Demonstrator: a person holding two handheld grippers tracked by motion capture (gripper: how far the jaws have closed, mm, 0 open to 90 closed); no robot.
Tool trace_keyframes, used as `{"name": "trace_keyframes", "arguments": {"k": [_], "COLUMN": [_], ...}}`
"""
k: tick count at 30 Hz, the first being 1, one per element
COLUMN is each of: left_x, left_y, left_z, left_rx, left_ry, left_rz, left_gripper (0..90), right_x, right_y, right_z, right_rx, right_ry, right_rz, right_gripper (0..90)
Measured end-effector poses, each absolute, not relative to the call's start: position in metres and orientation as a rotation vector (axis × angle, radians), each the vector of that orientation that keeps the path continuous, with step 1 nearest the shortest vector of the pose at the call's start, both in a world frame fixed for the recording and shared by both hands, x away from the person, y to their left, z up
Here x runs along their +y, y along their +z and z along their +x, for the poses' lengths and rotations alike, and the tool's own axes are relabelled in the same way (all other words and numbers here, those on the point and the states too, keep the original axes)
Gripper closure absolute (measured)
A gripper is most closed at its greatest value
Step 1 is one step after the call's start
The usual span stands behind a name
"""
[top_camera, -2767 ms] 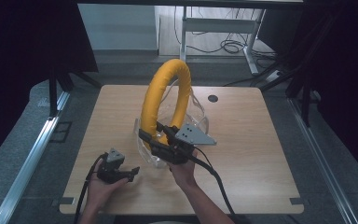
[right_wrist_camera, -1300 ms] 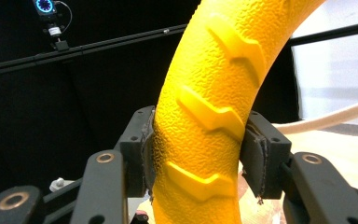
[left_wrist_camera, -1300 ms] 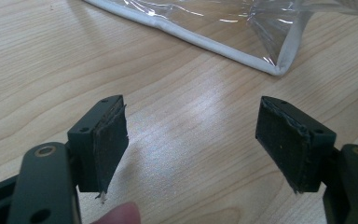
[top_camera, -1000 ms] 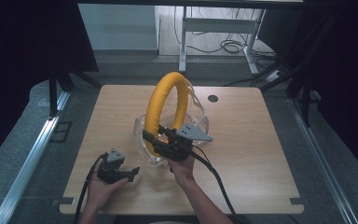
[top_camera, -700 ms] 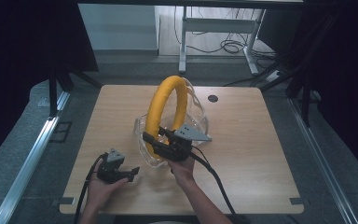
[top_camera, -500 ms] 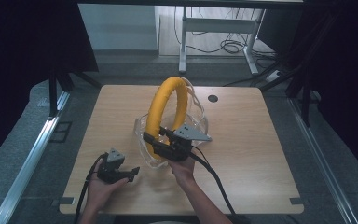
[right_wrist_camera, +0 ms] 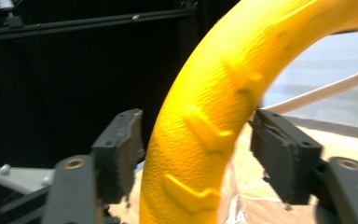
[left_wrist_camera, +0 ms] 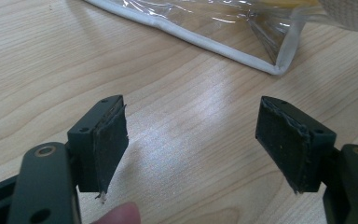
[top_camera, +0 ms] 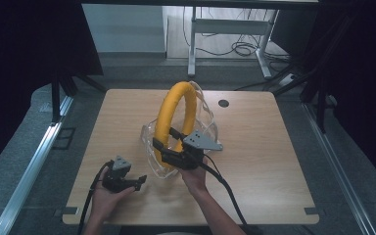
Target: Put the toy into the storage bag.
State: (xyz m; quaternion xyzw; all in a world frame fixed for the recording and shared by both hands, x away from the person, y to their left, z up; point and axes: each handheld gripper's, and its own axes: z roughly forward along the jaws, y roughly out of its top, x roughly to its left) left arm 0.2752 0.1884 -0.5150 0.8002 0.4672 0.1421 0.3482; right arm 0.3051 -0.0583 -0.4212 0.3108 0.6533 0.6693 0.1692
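A thick yellow ring [top_camera: 169, 112] stands upright on the wooden table [top_camera: 269, 147], partly inside a clear plastic bag [top_camera: 206, 125] with a white edge. My right gripper [top_camera: 164, 150] holds the ring's lower part. In the right gripper view the ring [right_wrist_camera: 205, 116] fills the space between the jaws of the right gripper [right_wrist_camera: 196, 149], pressed against the right pad. My left gripper [top_camera: 138, 182] rests low at the table's front left, open. In the left gripper view, bare wood lies between the jaws of the left gripper [left_wrist_camera: 191, 140], and the bag's corner [left_wrist_camera: 261, 51] lies ahead.
A round cable hole [top_camera: 223, 103] sits near the table's far edge. Cables trail from both grippers toward the front edge. Dark curtains and a metal desk frame [top_camera: 192, 44] stand beyond the table.
The right gripper has turned the yellow ring from leaning left to more upright and edge-on. The left gripper has stayed where it was.
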Motion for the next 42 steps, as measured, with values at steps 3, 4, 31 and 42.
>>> {"name": "trace_keyframes", "arguments": {"k": [3, 4, 31, 42], "left_x": [0.188, 0.188, 0.186, 0.184], "left_y": [-0.515, -0.515, -0.516, -0.517], "left_z": [0.275, 0.275, 0.275, 0.275], "left_rx": [1.21, 1.21, 1.207, 1.205], "left_ry": [0.368, 0.369, 0.37, 0.371], "left_rz": [2.078, 2.078, 2.085, 2.089], "left_gripper": [25.1, 25.1, 25.1, 25.1], "right_x": [-0.061, -0.061, -0.133, -0.186], "right_y": [-0.419, -0.419, -0.433, -0.448], "right_z": [0.304, 0.304, 0.3, 0.3], "right_rx": [1.856, 1.856, 1.854, 1.878], "right_ry": [1.898, 1.895, 1.808, 1.712], "right_rz": [0.878, 0.879, 0.87, 0.894], "right_gripper": [29.9, 29.9, 36.4, 41.1]}}
